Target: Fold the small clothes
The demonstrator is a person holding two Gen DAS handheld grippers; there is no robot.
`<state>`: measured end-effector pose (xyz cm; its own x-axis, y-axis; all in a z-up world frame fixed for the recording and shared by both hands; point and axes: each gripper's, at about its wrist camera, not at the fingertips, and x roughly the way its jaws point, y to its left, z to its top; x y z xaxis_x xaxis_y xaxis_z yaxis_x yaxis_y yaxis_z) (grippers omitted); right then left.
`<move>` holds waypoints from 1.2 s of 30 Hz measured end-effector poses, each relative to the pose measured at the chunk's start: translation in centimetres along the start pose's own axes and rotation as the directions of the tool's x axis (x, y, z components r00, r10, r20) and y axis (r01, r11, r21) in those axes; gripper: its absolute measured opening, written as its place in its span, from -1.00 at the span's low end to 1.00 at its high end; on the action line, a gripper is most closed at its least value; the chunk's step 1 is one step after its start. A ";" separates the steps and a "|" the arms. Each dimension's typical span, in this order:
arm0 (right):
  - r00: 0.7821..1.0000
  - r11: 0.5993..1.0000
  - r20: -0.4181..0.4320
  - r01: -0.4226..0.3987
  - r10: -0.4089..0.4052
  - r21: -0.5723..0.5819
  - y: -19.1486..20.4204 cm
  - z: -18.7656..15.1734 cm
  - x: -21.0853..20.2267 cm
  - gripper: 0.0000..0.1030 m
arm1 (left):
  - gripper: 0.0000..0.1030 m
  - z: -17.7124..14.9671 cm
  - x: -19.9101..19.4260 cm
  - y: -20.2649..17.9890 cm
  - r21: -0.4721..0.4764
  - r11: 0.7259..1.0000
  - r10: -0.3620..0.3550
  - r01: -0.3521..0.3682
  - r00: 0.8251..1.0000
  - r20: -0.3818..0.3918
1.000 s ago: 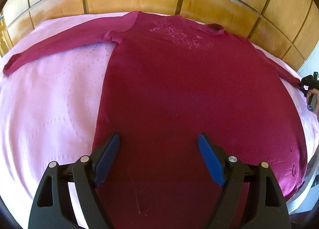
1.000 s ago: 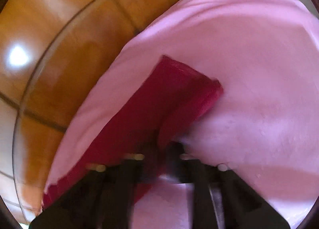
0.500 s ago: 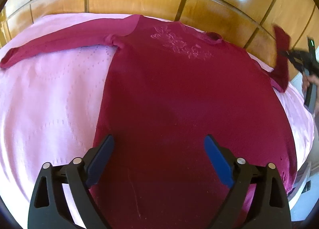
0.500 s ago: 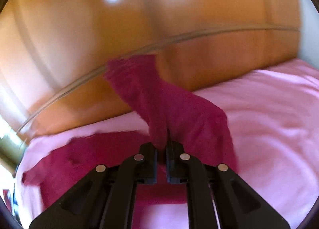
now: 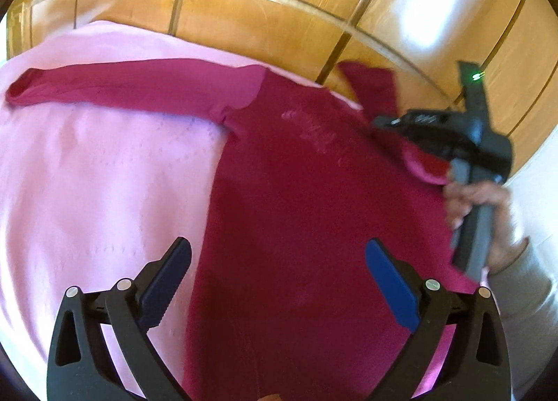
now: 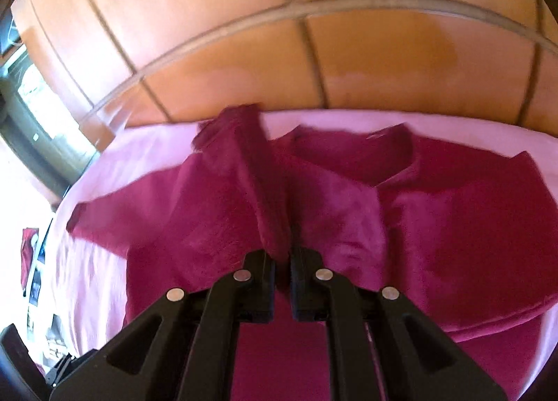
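- The dark red long-sleeved knit sweater (image 5: 296, 198) lies flat, front up, on the pink bedspread (image 5: 87, 174) of the bed, neckline at the far edge against the glossy wooden headboard (image 5: 244, 17).
- Your right hand-held gripper (image 6: 282, 261) has its fingers pressed together on the right sleeve (image 6: 258, 174), pinching the fabric near the cuff. In the left wrist view the sleeve is lifted clear of the bedspread, above the right shoulder area.
- Your left hand-held gripper (image 5: 279, 282) is spread wide and holds nothing. It hovers over the near part of the sweater body, with one finger over the left side seam.
- The left sleeve (image 5: 122, 90) lies stretched out to the left across the bedspread, untouched.
- Step in hand, as judged: fold the right sleeve inward over the chest.
- Carry the cuff across to the left in a low arc so the sleeve lays down straight and does not twist.
- Keep the fold line at the shoulder seam, parallel to the side seam.
- Lower the cuff onto the sweater body before you release the pinch; dropping it from height may let the knit bunch.
- If the body drags with the sleeve, press the left hand-held gripper onto the near panel to anchor it.
- Both views are motion-blurred; whether the fabric sits squarely between the fingers cannot be told.
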<state>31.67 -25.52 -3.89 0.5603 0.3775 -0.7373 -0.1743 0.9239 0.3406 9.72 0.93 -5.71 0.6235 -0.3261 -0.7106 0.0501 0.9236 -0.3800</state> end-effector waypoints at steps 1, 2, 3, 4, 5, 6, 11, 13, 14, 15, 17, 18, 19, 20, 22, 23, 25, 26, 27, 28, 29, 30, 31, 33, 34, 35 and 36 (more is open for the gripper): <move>1.000 1.000 0.005 -0.014 0.014 0.001 -0.1 -0.6 -0.4 -0.59 | 0.92 0.3 0.1 0.0 -0.005 1.000 -0.002 0.002 1.000 0.000; 0.999 0.999 0.013 -0.037 0.037 0.005 -0.1 -0.8 -0.8 -0.29 | 0.92 0.8 0.2 0.0 -0.009 1.000 -0.011 0.011 1.000 -0.003; 0.998 0.998 0.028 -0.055 0.054 0.010 -0.2 -1.0 -1.5 -0.12 | 0.92 1.3 0.4 -0.1 -0.016 1.000 -0.021 0.020 1.000 -0.013; 0.997 0.998 0.047 -0.067 0.066 0.016 -0.2 -1.2 -2.2 0.05 | 0.92 1.7 0.5 0.0 -0.031 0.999 -0.030 0.029 0.999 -0.022; 0.994 0.996 0.070 -0.085 0.083 0.029 -0.8 -1.5 -3.3 0.24 | 0.92 2.4 0.7 0.0 -0.053 0.997 -0.056 0.054 0.998 -0.027; 0.990 0.993 0.098 -0.105 0.100 0.051 -1.6 -1.9 -4.5 0.34 | 0.92 3.0 0.9 0.2 -0.069 0.995 -0.073 0.071 0.997 -0.029; 0.973 0.969 0.183 -0.175 0.143 0.176 -6.7 -5.1 -9.6 0.80 | 0.84 6.3 3.5 0.2 -0.203 0.967 -0.170 0.154 0.983 -0.064; 0.968 0.949 0.209 -0.192 0.140 0.252 -9.4 -6.4 -11.2 0.83 | 0.70 7.2 5.0 -0.4 -0.203 0.962 -0.200 0.181 0.977 -0.076; 0.965 0.937 0.224 -0.197 0.134 0.288 -10.7 -7.1 -11.9 0.87 | 0.60 7.7 5.7 -1.0 -0.192 0.966 -0.193 0.173 0.977 -0.089; 0.963 0.924 0.238 -0.200 0.125 0.326 -12.0 -7.9 -12.5 0.88 | 0.57 8.2 6.6 -1.6 -0.181 0.969 -0.190 0.170 0.977 -0.100; 0.957 0.888 0.267 -0.217 0.111 0.406 -14.9 -9.3 -13.9 0.92 | 0.50 8.9 8.4 -2.7 -0.165 0.969 -0.206 0.185 0.971 -0.121; 0.955 0.876 0.275 -0.227 0.113 0.425 -15.6 -9.5 -14.2 0.93 | 0.50 9.2 9.2 -3.1 -0.160 0.971 -0.198 0.176 0.972 -0.129; 0.949 0.854 0.291 -0.249 0.121 0.456 -16.6 -9.9 -14.3 0.94 | 0.50 9.4 9.8 -3.5 -0.157 0.972 -0.196 0.174 0.971 -0.136; 0.942 0.828 0.308 -0.277 0.133 0.488 -17.6 -10.2 -14.3 0.95 | 0.50 9.7 10.8 -4.0 -0.153 0.973 -0.197 0.174 0.969 -0.147; 0.928 0.791 0.338 -0.322 0.157 0.519 -18.5 -10.2 -14.1 0.95 | 0.50 10.3 12.4 -4.7 -0.153 0.978 -0.169 0.145 0.973 -0.158; 0.920 0.774 0.354 -0.346 0.168 0.530 -18.8 -10.0 -13.9 0.95 | 0.50 10.5 13.3 -5.0 -0.161 0.977 -0.163 0.137 0.973 -0.163; 0.908 0.746 0.373 -0.381 0.191 0.546 -19.2 -9.4 -13.0 0.95 | 0.46 11.0 14.5 -5.3 -0.176 0.974 -0.173 0.143 0.970 -0.169; 0.903 0.732 0.378 -0.396 0.202 0.554 -19.4 -9.1 -12.6 0.95 | 0.22 11.2 15.2 -5.6 -0.179 0.975 -0.165 0.134 0.971 -0.171; 0.901 0.722 0.380 -0.404 0.209 0.562 -19.4 -8.7 -12.0 0.95 | 0.06 11.1 15.4 -5.5 -0.177 0.976 -0.156 0.125 0.972 -0.175; 0.901 0.712 0.379 -0.408 0.212 0.572 -19.4 -8.3 -11.2 0.95 | -0.50 11.4 15.8 -5.6 -0.171 0.978 -0.154 0.124 0.972 -0.178; 0.901 0.704 0.377 -0.410 0.214 0.579 -19.4 -7.8 -10.5 0.95 | -0.87 11.7 16.0 -5.7 -0.163 0.978 -0.159 0.130 0.970 -0.183; 0.902 0.702 0.374 -0.410 0.216 0.583 -19.5 -7.5 -9.9 0.95 | -0.87 12.1 15.8 -5.6 -0.166 0.977 -0.162 0.134 0.972 -0.168; 0.904 0.703 0.372 -0.405 0.212 0.585 -19.5 -6.8 -9.3 0.95 | -0.87 12.5 15.0 -5.5 -0.164 0.974 -0.181 0.158 0.975 -0.132; 0.906 0.712 0.387 -0.386 0.173 0.586 -19.9 -6.0 -9.1 0.95 | -0.87 13.2 13.0 -5.4 -0.141 0.972 -0.199 0.188 0.978 -0.069; 0.904 0.719 0.407 -0.369 0.130 0.589 -20.3 -5.7 -9.3 0.95 | -0.88 13.7 11.5 -5.2 -0.118 0.973 -0.205 0.201 0.979 -0.023; 0.899 0.716 0.425 -0.365 0.105 0.595 -20.6 -5.7 -9.4 0.95 | -0.88 14.0 10.7 -5.0 -0.103 0.974 -0.203 0.203 0.979 0.003; 0.892 0.705 0.441 -0.374 0.097 0.602 -20.9 -5.8 -9.4 0.95 | -0.88 14.2 9.7 -4.6 -0.086 0.977 -0.195 0.197 0.980 0.032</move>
<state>25.33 -48.05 -7.46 0.8400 0.3988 -0.3680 0.1553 0.4730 0.8673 26.63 -3.58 -2.45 0.6262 -0.4935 -0.6036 0.1049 0.8204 -0.5620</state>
